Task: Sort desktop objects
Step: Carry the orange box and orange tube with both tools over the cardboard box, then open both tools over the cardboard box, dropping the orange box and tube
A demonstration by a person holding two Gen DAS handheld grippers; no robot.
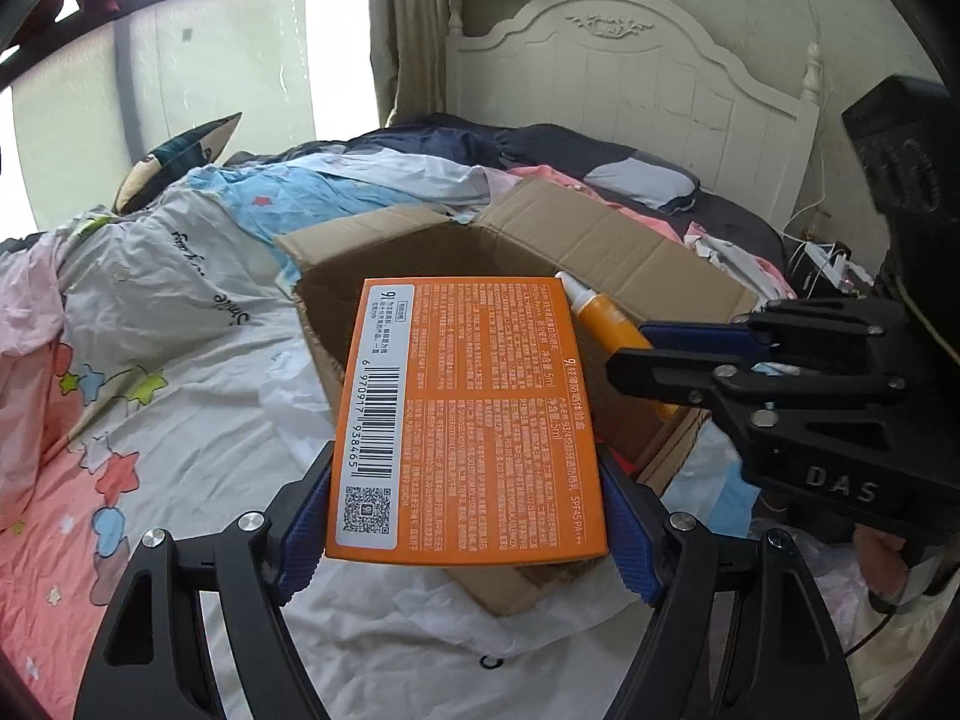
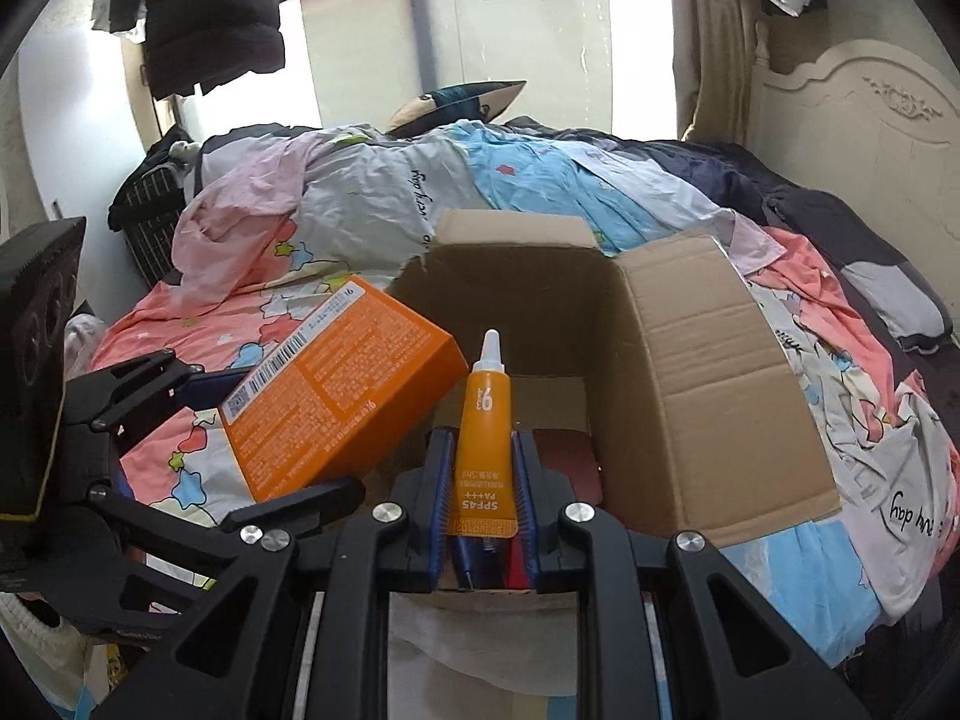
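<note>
A: Starting at the left, what do the left tongs (image 1: 465,531) carry?

B: They are clamped on an orange carton (image 1: 465,420), its blue pads pressing the two long sides near the carton's near end. The printed back with the barcode faces up, and the carton's far end reaches out over the open cardboard box (image 1: 600,252).

A: And the box itself?

B: It stands on the bed (image 1: 180,360), on rumpled bedding printed with stars, its flaps folded outward. In the right wrist view the inside shows brown cardboard walls (image 2: 690,372) and something dark red on the bottom; I cannot tell what that is.

A: Moving right, the right tongs?

B: The right tongs (image 2: 483,480) are squeezed narrow on an orange tube (image 2: 485,444), gripping its flat crimped end. The tube stands roughly upright between the pads, white nozzle pointing to the far side, over the near edge of the box. From the left wrist view the same tube (image 1: 606,318) lies just to the right of the carton's far corner.

A: How do carton and tube sit relative to each other?

B: Side by side, the carton (image 2: 336,384) left and tilted, the tube right; whether they touch I cannot tell. A white headboard (image 1: 630,72) stands at the far right
</note>
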